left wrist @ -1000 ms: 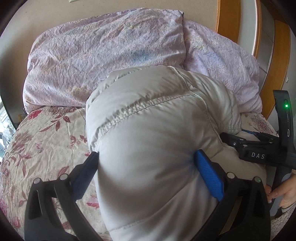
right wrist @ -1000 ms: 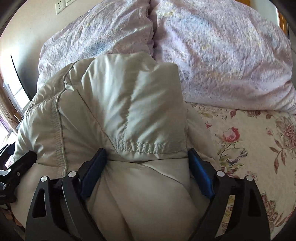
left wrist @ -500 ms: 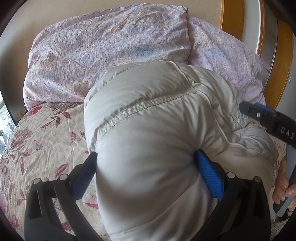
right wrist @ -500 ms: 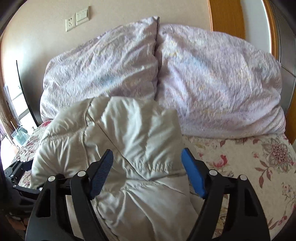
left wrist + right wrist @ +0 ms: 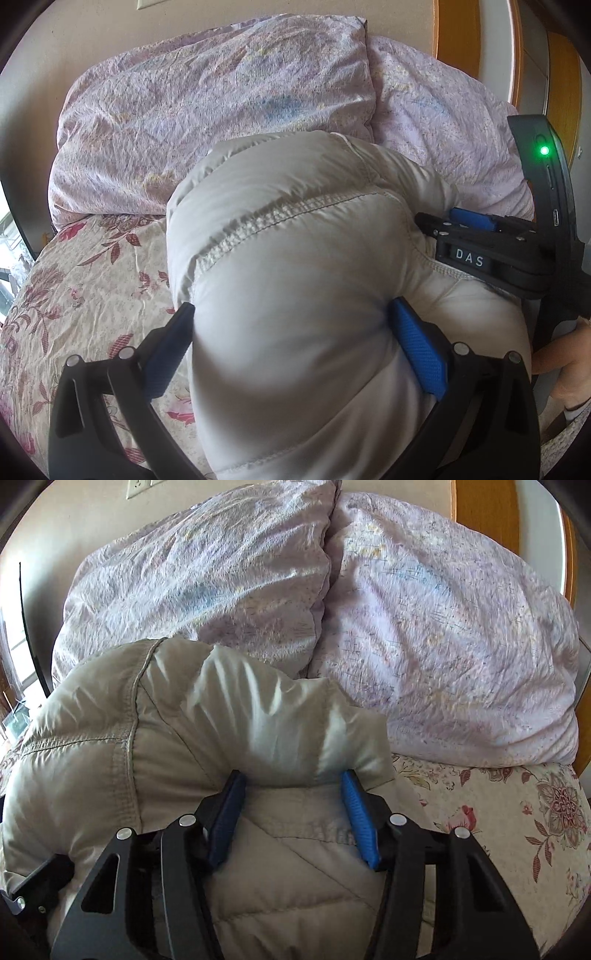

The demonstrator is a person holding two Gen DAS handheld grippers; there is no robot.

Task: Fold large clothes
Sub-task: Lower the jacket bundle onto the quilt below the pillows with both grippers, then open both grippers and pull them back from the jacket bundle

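Observation:
A puffy pale grey down jacket [image 5: 295, 240] lies bundled on the bed. My left gripper [image 5: 291, 306] straddles its near bulge, and both blue pads [image 5: 417, 343] dent the padding. In the right wrist view my right gripper [image 5: 291, 775] has a raised fold of the jacket [image 5: 280, 720] between its blue pads [image 5: 358, 812]. Its jaws are closing, and the fabric wrinkles where they pinch it. From the left wrist view the right gripper [image 5: 461, 230] reaches into the jacket's right side, with a hand [image 5: 565, 365] on its handle.
Two lilac pillows [image 5: 207, 576] [image 5: 443, 627] lean on the wall behind the jacket. A floral bedspread [image 5: 92, 280] covers the bed on both sides. A wooden door frame [image 5: 458, 37] stands at the far right and a wall socket [image 5: 138, 487] at the top left.
My right gripper pulled back and up off the jacket, then came forward onto a fold of it with its jaws much narrower. The left gripper kept its hold and place.

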